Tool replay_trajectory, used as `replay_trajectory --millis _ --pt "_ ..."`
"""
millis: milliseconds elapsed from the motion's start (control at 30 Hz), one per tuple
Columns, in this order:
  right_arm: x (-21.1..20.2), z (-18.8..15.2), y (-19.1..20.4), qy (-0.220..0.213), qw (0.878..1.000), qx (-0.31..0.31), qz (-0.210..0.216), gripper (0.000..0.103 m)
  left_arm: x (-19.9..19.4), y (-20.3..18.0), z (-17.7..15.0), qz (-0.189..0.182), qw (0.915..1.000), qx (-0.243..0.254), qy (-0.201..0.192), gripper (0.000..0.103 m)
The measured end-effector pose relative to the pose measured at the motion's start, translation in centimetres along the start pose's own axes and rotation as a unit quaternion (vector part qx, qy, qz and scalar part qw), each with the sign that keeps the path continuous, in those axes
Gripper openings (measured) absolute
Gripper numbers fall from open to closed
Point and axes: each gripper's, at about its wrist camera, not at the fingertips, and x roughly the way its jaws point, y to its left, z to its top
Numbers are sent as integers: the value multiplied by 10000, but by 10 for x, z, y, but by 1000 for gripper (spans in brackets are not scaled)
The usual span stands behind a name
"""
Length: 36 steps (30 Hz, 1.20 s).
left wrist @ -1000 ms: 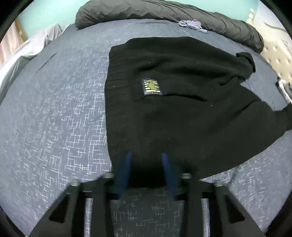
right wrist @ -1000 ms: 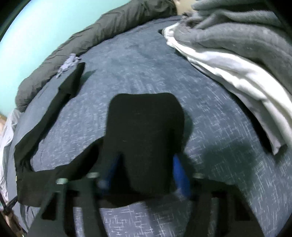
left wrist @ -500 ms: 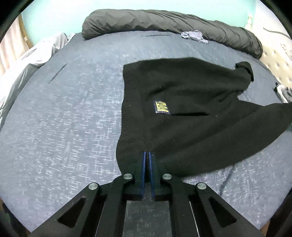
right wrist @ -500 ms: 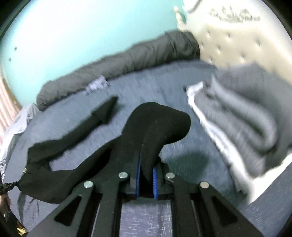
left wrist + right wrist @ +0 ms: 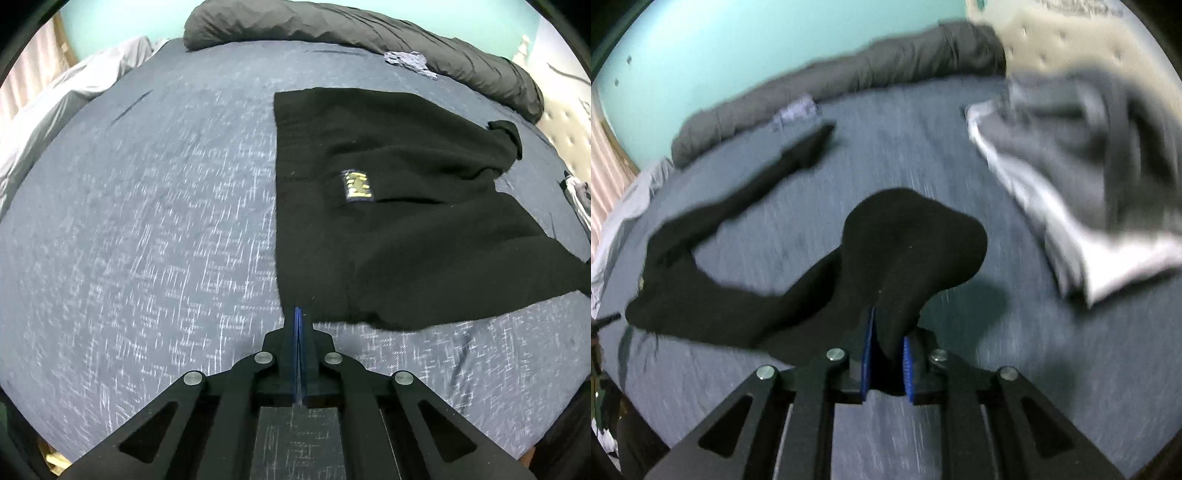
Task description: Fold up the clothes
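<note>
Since a second ago both grippers have clamped shut, and the black sweater (image 5: pixel 399 206) has shifted to the right in the left wrist view. It lies spread on the blue-grey bedspread (image 5: pixel 155 221), yellow patch (image 5: pixel 356 185) facing up, its near hem just ahead of the left gripper (image 5: pixel 298 317), whose blue pads are pressed together; whether fabric is caught between them cannot be told. At the right gripper (image 5: pixel 888 343), the jaws grasp a raised sleeve (image 5: pixel 916 240) of the sweater. Grey and white clothes (image 5: pixel 1082 177) are piled to the right; a dark duvet roll (image 5: pixel 369 33) lines the far edge.
</note>
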Motion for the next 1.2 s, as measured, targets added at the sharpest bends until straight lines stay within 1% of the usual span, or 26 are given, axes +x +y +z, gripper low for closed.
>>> replay_trajectory --millis 67,133,233,267,300,367,400,500,667,733,900,933,967,1000,1033,1100,1200 --pt "3 -12 -5 147 9998 14 -134 20 -2 0 -1 -6 10000 10 -31 0" --pt "-5 -17 -12 57 9997 113 -229 25 -6 -3 1 -8 9999 50 -87 0" --pt "-13 -2 -14 -134 9993 253 -221 37 -11 -8 5 -46 9998 68 -166 0" --pt "-15 4 -15 -196 9991 296 -216 49 -12 -10 7 -71 9998 55 -188 0" --pt "-17 9 -16 -257 9989 340 -211 57 -13 -11 10 -99 9997 32 -202 0" --pt "-22 20 -17 -380 9982 426 -201 57 -14 -15 14 -167 9996 -14 -224 0" --pt "-19 26 -14 -334 9984 403 -202 57 -15 -18 15 -183 9996 -17 -235 0" --pt "4 45 -5 24 9992 369 -154 57 -16 -26 20 -200 9995 44 -257 0" --pt "52 59 4 790 9948 632 -120 57 -18 -35 26 -221 9992 157 -296 0" --pt "69 60 6 955 9926 704 -247 57 -19 -36 27 -234 9991 159 -317 0" --pt "101 59 -1 1207 9858 1107 -364 57 -17 -36 26 -245 9991 157 -299 0" --pt "106 58 -2 1243 9851 1123 -391 56 -16 -35 25 -239 9992 159 -286 0" --pt "110 56 -1 1284 9845 1119 -419 49 -15 -35 25 -229 9992 159 -273 0" --pt "114 54 0 1321 9842 1072 -485 37 -14 -34 24 -222 9993 148 -264 0" --pt "117 52 3 1358 9840 1007 -568 33 -13 -33 24 -220 9993 133 -256 0" --pt "117 49 9 1329 9850 871 -674 14 -13 -31 23 -217 9994 103 -250 0" --pt "108 46 16 1186 9875 761 -709 9 -16 -29 23 -219 9993 78 -287 0"
